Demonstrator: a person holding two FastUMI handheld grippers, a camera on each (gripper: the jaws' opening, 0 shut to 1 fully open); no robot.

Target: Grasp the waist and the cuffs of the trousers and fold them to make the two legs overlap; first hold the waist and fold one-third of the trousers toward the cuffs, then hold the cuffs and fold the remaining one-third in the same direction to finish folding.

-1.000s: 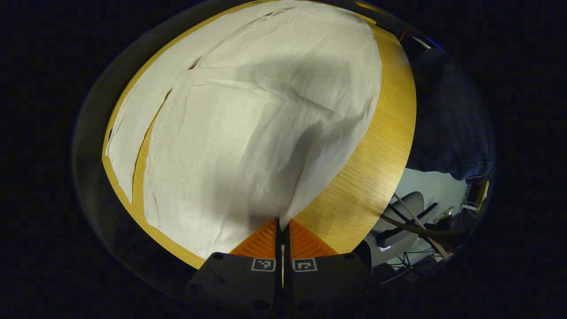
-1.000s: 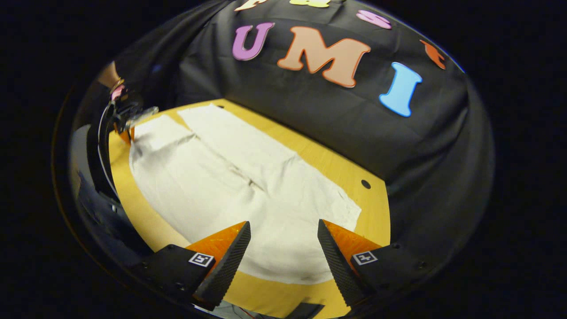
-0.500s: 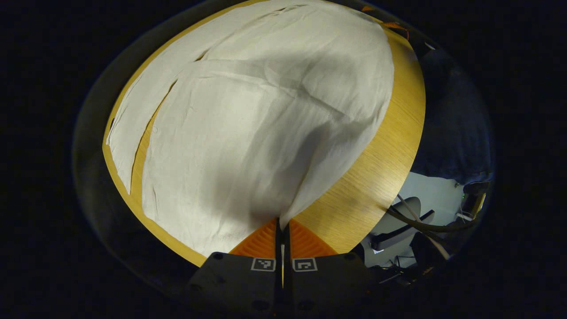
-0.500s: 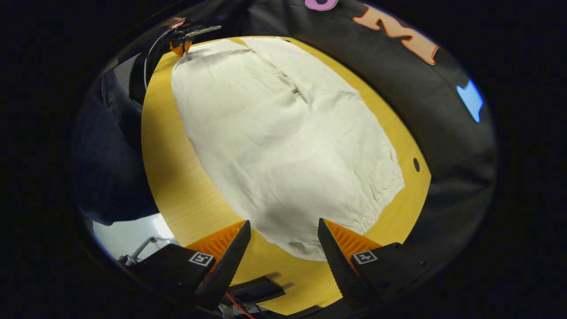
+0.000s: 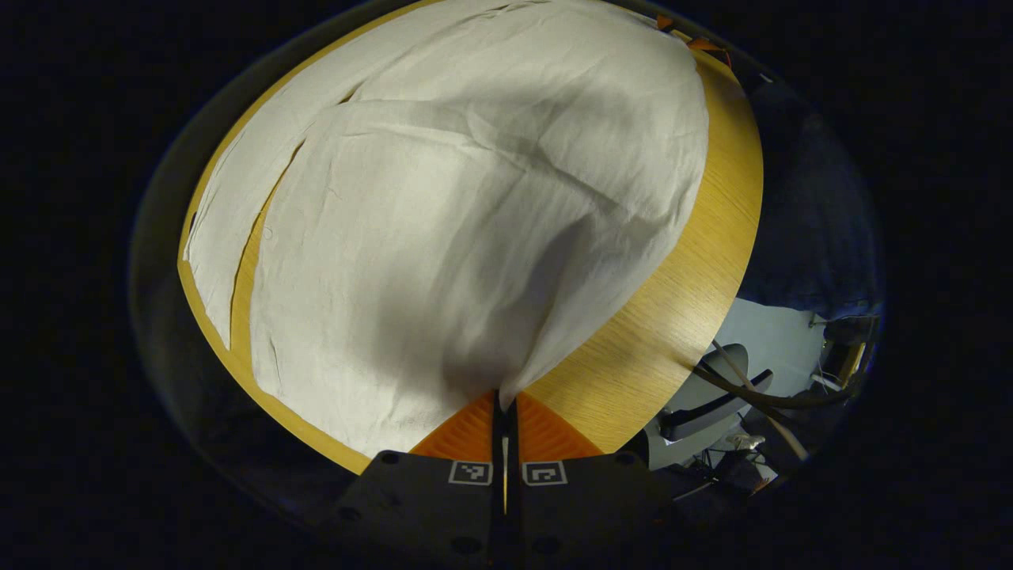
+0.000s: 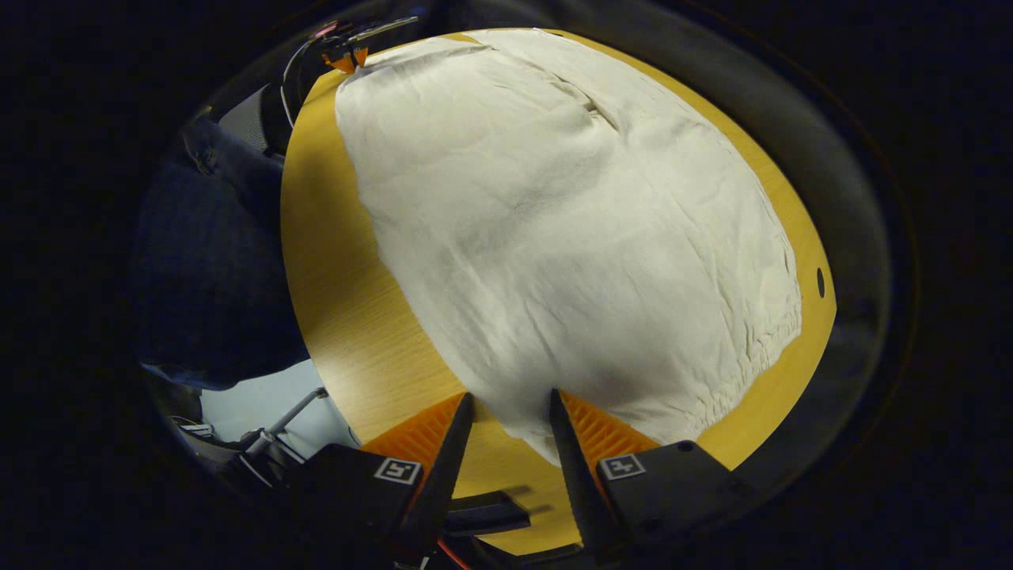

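Cream cloth, thin and creased: the trousers (image 5: 443, 237) lie spread flat over most of the wooden counter (image 5: 681, 317), both legs side by side with a narrow slit of wood showing between them at the left of the left gripper view.

Left tongs (image 5: 504, 400): fingers pressed together on a corner of the cloth at the near edge, most likely a cuff. A ridge of fabric rises from that pinch, so the corner is lifted a little off the counter.

Right tongs (image 6: 506, 412): fingers apart, a narrow gap between them, poised over the gathered waist end of the trousers (image 6: 570, 237) near the counter (image 6: 340, 301) edge. The waist corner sits between the two fingers, but no grip is visible. The other tongs (image 6: 346, 59) show at the far end of the cloth in the right gripper view, on its corner.

Handling, judged: light, limp, no stiffness; it will sag and drag rather than hold a shape. Wrinkles suggest it bunches easily. Not slippery on wood, not fragile. Best hold is the thicker gathered waistband and the hem of the cuff, taken at the near-side corners so both ends lift together and the near leg can be carried over the far one.
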